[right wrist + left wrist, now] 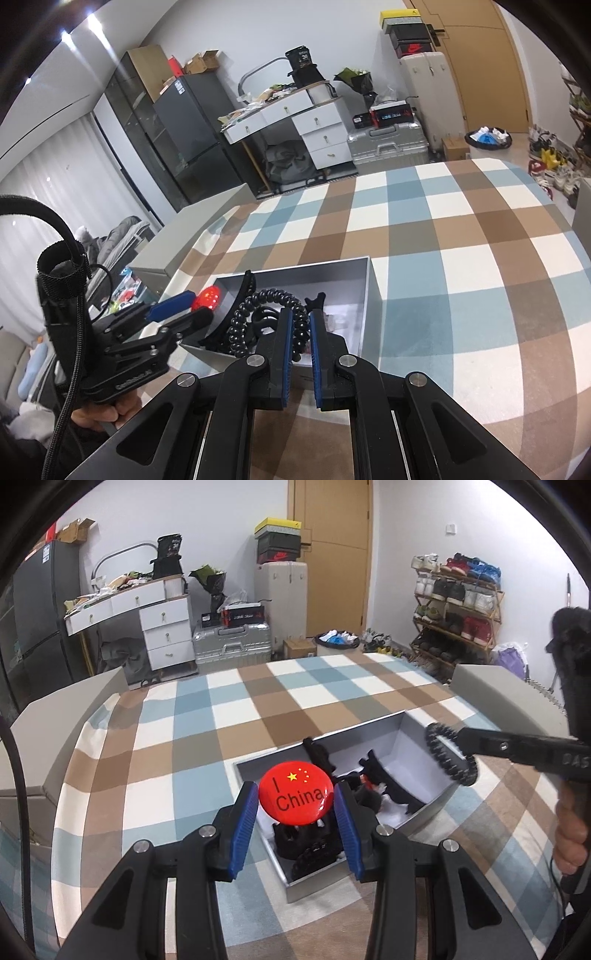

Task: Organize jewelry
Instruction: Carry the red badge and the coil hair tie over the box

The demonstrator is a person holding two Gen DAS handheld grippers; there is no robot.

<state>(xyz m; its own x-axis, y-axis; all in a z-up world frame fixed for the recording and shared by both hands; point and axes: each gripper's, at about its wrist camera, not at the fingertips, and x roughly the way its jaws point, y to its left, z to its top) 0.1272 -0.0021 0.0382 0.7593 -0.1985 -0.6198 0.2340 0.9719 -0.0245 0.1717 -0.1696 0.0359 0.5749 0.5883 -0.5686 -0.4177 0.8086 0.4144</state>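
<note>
My left gripper (295, 799) is shut on a round red "I China" badge (293, 795) and holds it above the near end of an open grey box (402, 716). The box holds black hair clips (391, 784) and other dark accessories. My right gripper (301, 325) is shut on a black spiral hair tie (269, 295) over the box (365, 280). In the left wrist view the hair tie (448, 755) hangs from the right gripper at the box's right rim. The badge (207, 297) and left gripper (184, 306) show at the left of the right wrist view.
The box sits on a table with a blue, brown and white checked cloth (258, 701). Grey chair backs (66, 716) stand at the table's left and right sides. Drawers, suitcases and a shoe rack (458, 602) stand beyond the table.
</note>
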